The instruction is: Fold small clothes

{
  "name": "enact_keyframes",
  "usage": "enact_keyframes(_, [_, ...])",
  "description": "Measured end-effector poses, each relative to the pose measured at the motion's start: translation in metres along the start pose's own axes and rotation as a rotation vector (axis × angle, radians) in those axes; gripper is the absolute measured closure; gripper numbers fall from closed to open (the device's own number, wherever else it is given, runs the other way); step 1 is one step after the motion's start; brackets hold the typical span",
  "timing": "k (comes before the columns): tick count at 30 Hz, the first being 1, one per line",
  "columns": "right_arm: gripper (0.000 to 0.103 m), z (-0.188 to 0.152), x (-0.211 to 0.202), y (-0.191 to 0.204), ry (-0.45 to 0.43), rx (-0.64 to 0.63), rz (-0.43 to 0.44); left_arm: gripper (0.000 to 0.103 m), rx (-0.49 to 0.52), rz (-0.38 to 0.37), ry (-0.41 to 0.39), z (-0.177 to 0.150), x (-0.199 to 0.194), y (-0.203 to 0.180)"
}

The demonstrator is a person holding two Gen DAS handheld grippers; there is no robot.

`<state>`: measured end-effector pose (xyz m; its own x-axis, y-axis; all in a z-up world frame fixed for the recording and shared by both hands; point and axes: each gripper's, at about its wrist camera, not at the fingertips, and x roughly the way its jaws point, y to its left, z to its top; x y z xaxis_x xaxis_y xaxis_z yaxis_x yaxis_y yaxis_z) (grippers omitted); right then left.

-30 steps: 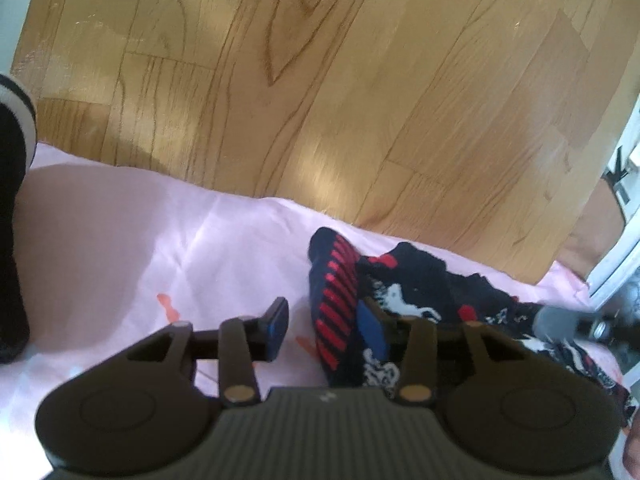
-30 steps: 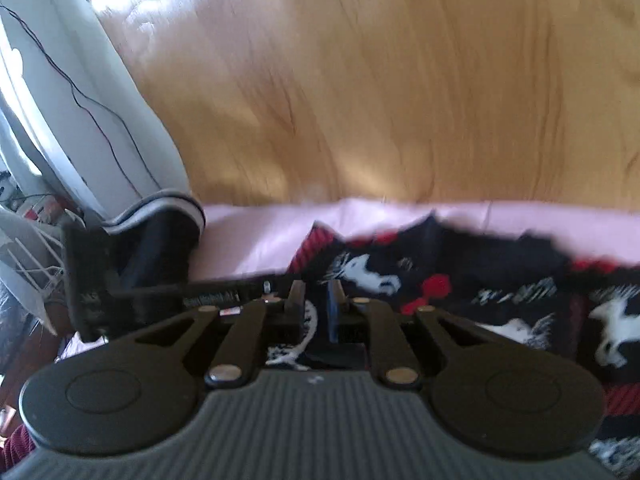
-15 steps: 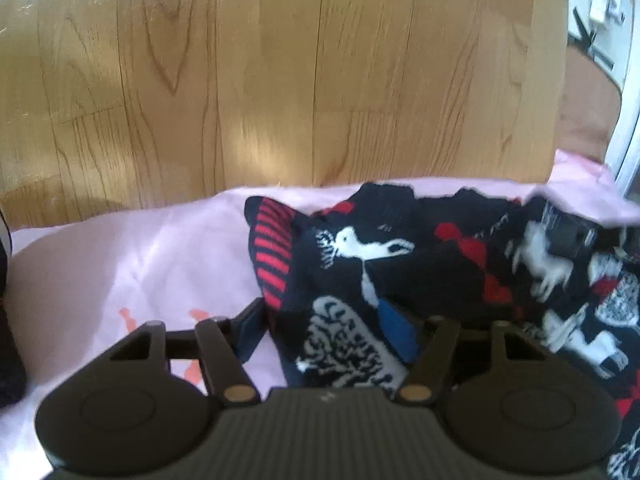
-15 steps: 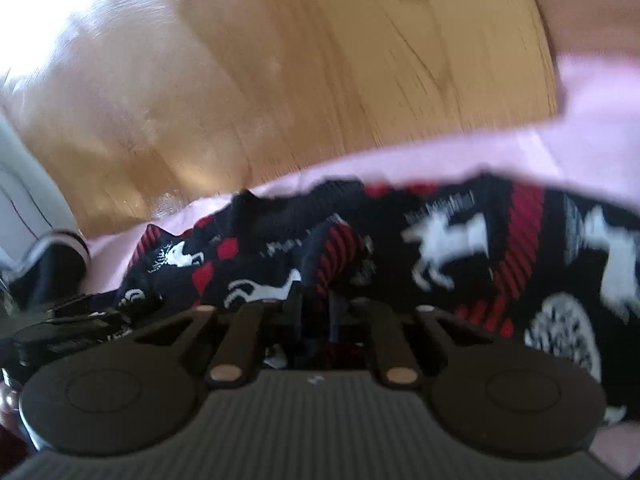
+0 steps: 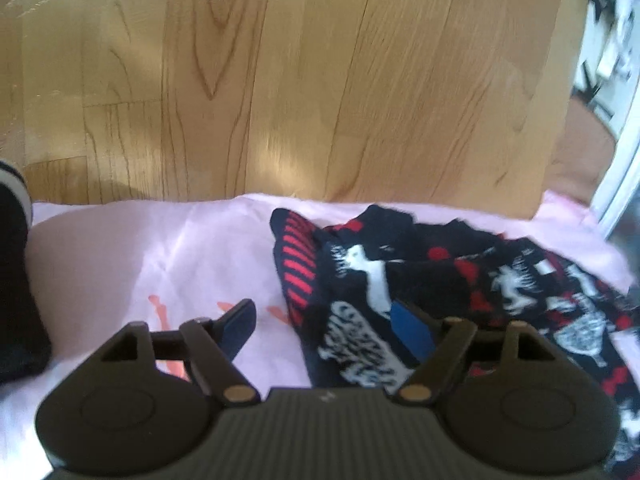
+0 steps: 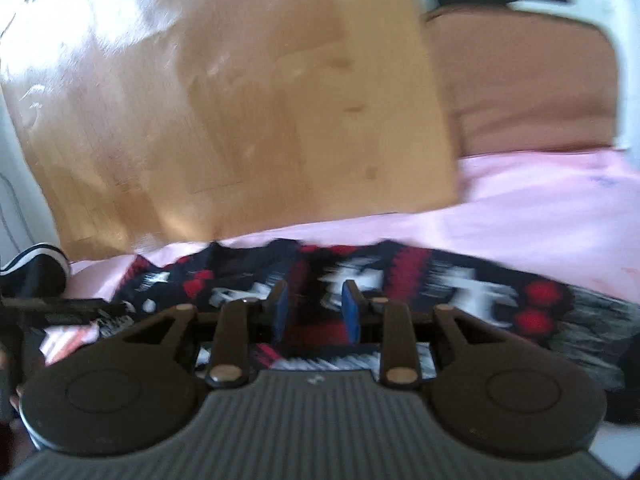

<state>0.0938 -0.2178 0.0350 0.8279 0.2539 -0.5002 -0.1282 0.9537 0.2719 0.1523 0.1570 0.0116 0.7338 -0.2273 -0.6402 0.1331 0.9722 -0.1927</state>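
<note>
A small dark knitted garment (image 5: 420,280) with red stripes and white animal figures lies crumpled on a pink sheet (image 5: 140,264). My left gripper (image 5: 326,328) is open, its jaws wide, straddling the garment's left edge; the right blue pad (image 5: 412,332) rests over the fabric. In the right wrist view the same garment (image 6: 400,280) stretches across the pink sheet (image 6: 540,216). My right gripper (image 6: 314,308) is open, its blue pads apart just above the fabric, holding nothing. That view is blurred.
Wooden floor (image 5: 300,80) lies beyond the sheet's far edge. A dark shoe with a white sole (image 5: 12,240) sits at the left; it also shows in the right wrist view (image 6: 36,268). A brown cushion (image 6: 528,92) lies at the far right.
My right gripper has let go of the garment and opened, after being shut on it. It swung right. My left gripper stayed open and shifted slightly over the garment's left edge.
</note>
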Motion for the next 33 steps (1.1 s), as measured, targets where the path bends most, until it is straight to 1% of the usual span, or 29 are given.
enact_keyframes(3, [0.068, -0.018, -0.018, -0.029, 0.035, 0.066, -0.054, 0.026, 0.019, -0.002, 0.024, -0.019, -0.019, -0.008])
enact_keyframes(4, [0.068, -0.025, -0.021, -0.036, 0.046, 0.099, -0.049, 0.026, 0.027, 0.004, 0.034, -0.027, -0.025, -0.011])
enact_keyframes(6, [0.068, -0.044, -0.034, -0.048, 0.061, 0.156, -0.011, 0.026, 0.027, 0.001, 0.055, -0.043, -0.037, -0.014])
enact_keyframes(9, [0.068, -0.068, -0.049, -0.051, 0.075, 0.177, 0.03, 0.026, -0.019, -0.033, 0.073, -0.06, -0.051, -0.016])
enact_keyframes(10, [0.068, -0.075, -0.05, -0.051, 0.083, 0.183, 0.04, 0.03, -0.036, -0.032, 0.077, -0.063, -0.052, -0.018])
enact_keyframes(12, [0.068, -0.087, -0.05, -0.05, 0.101, 0.201, 0.064, 0.052, -0.06, -0.015, 0.087, -0.07, -0.05, -0.023])
enact_keyframes(13, [0.068, -0.09, -0.048, -0.048, 0.096, 0.208, 0.071, 0.079, -0.052, 0.015, 0.07, -0.072, -0.051, -0.027])
enact_keyframes(14, [0.067, -0.092, -0.048, -0.046, 0.082, 0.211, 0.067, 0.09, -0.05, 0.018, 0.081, -0.073, -0.052, -0.029])
enact_keyframes(15, [0.068, -0.092, -0.049, -0.044, 0.078, 0.21, 0.068, 0.093, -0.05, 0.041, 0.072, -0.073, -0.055, -0.03])
enact_keyframes(16, [0.068, -0.092, -0.049, -0.042, 0.079, 0.213, 0.075, 0.094, -0.028, 0.109, 0.068, -0.074, -0.059, -0.031])
enact_keyframes(17, [0.068, -0.092, -0.05, -0.041, 0.08, 0.219, 0.084, 0.094, 0.001, 0.184, 0.056, -0.075, -0.063, -0.029])
enact_keyframes(19, [0.068, -0.094, -0.052, -0.041, 0.078, 0.221, 0.093, 0.094, -0.049, 0.151, 0.086, -0.079, -0.067, -0.014])
enact_keyframes(21, [0.068, -0.096, -0.054, -0.043, 0.072, 0.22, 0.102, 0.092, -0.049, 0.143, 0.103, -0.079, -0.073, -0.016])
enact_keyframes(22, [0.068, -0.097, -0.054, -0.044, 0.071, 0.225, 0.107, 0.086, -0.04, 0.146, 0.103, -0.08, -0.078, -0.02])
enact_keyframes(23, [0.068, -0.097, -0.055, -0.044, 0.073, 0.231, 0.111, 0.073, -0.031, 0.149, 0.101, -0.081, -0.087, -0.026])
enact_keyframes(25, [0.068, -0.096, -0.06, -0.045, 0.083, 0.239, 0.129, 0.058, 0.001, 0.14, 0.094, -0.091, -0.106, -0.033])
enact_keyframes(27, [0.068, -0.097, -0.072, -0.043, 0.077, 0.218, 0.155, 0.058, 0.004, 0.118, 0.109, -0.105, -0.13, -0.033])
enact_keyframes(29, [0.066, -0.1, -0.086, -0.041, 0.078, 0.182, 0.177, 0.056, -0.04, 0.07, 0.137, -0.122, -0.151, -0.023])
enact_keyframes(30, [0.063, -0.103, -0.094, -0.041, 0.082, 0.167, 0.192, 0.055, -0.062, 0.057, 0.15, -0.129, -0.158, -0.019])
enact_keyframes(31, [0.061, -0.107, -0.101, -0.041, 0.088, 0.157, 0.206, 0.055, -0.079, 0.053, 0.165, -0.137, -0.163, -0.016])
enact_keyframes(32, [0.06, -0.111, -0.107, -0.041, 0.1, 0.146, 0.218, 0.058, -0.094, 0.054, 0.177, -0.145, -0.167, -0.015])
enact_keyframes(33, [0.059, -0.115, -0.112, -0.041, 0.112, 0.137, 0.222, 0.059, -0.107, 0.049, 0.176, -0.153, -0.171, -0.015])
